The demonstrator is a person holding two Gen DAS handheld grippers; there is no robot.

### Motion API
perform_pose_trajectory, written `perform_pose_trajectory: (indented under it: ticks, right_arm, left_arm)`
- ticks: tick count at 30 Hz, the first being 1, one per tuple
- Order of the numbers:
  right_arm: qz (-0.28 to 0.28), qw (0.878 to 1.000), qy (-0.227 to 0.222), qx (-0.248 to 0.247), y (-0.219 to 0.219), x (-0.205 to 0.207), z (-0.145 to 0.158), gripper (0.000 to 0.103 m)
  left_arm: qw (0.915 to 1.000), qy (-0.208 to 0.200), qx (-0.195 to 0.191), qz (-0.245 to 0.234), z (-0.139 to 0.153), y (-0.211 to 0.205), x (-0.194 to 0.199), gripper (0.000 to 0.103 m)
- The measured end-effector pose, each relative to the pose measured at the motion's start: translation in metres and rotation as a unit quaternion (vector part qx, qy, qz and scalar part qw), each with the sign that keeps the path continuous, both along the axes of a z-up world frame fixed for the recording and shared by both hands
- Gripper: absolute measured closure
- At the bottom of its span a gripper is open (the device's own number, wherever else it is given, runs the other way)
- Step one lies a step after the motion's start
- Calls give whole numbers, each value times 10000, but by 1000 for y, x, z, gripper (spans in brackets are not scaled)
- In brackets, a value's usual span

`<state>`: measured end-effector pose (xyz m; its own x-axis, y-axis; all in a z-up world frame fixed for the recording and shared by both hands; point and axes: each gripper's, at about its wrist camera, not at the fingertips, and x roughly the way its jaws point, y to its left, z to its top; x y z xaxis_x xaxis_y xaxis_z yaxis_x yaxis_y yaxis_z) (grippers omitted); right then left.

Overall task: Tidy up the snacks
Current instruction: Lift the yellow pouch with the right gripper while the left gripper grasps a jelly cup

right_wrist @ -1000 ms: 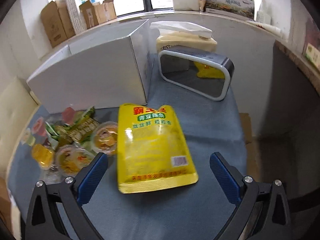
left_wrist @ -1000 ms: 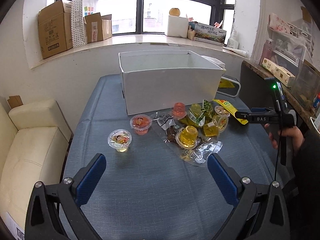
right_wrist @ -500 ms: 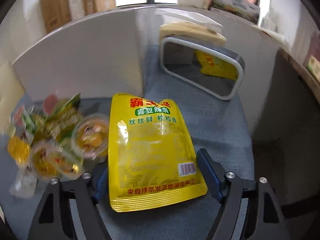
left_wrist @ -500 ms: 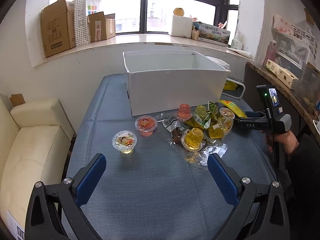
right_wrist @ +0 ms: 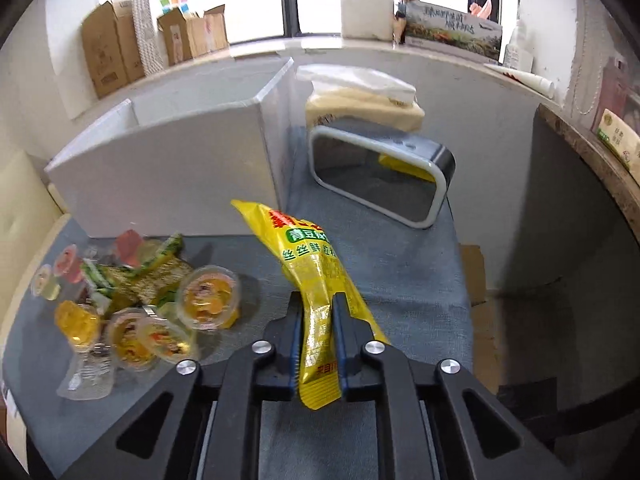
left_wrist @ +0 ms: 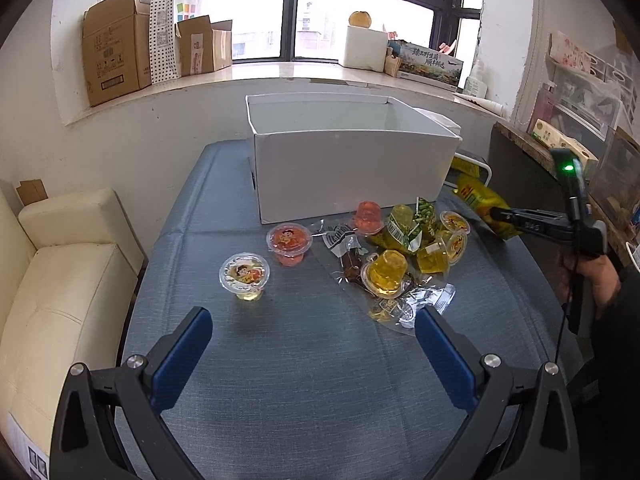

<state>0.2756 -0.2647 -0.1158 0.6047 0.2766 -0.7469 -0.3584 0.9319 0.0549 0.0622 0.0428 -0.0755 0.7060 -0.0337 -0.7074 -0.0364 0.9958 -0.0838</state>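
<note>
white box [right_wrist: 168, 176] and mirror [right_wrist: 380, 180] just beyond pinched yellow pouch [right_wrist: 316, 280]

A lived-in room of a home or small office, doubling as storage. A wide dark-framed window [left_wrist: 296, 20] is lighting the scene, and its stone sill [left_wrist: 280, 74] is carrying cardboard boxes [left_wrist: 114, 62], a dotted paper bag [left_wrist: 166, 32], a white foam box [left_wrist: 362, 48] and a printed carton [left_wrist: 432, 66]. A cream upholstered sofa [left_wrist: 52, 280] is standing along the left edge of a table draped in blue cloth [left_wrist: 304, 360]. Beyond the table's right edge, a wooden shelf [left_wrist: 520, 140] is holding tissue packs [left_wrist: 560, 148] and clear organisers [left_wrist: 592, 92]. A mirror-faced clock [right_wrist: 380, 178] is resting near the far right corner.
</note>
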Motion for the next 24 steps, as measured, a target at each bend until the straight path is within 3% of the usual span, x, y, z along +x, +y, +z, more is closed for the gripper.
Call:
perform_pose_trajectory:
  ticks: [9,15,24]
  right_arm:
    - [80,9994,-76,325,1,-57,28,95]
    - [358,9978,-365,414,11,-97,49,96]
    - [373,9982,-281,383,17,-123,51,96]
  left_arm:
    - [9994,270,-42,230,-20,31,12,0]
    - [9981,496,-164,318,-41,47,32,0]
    - [9968,730,-67,319,-68,52,80,0]
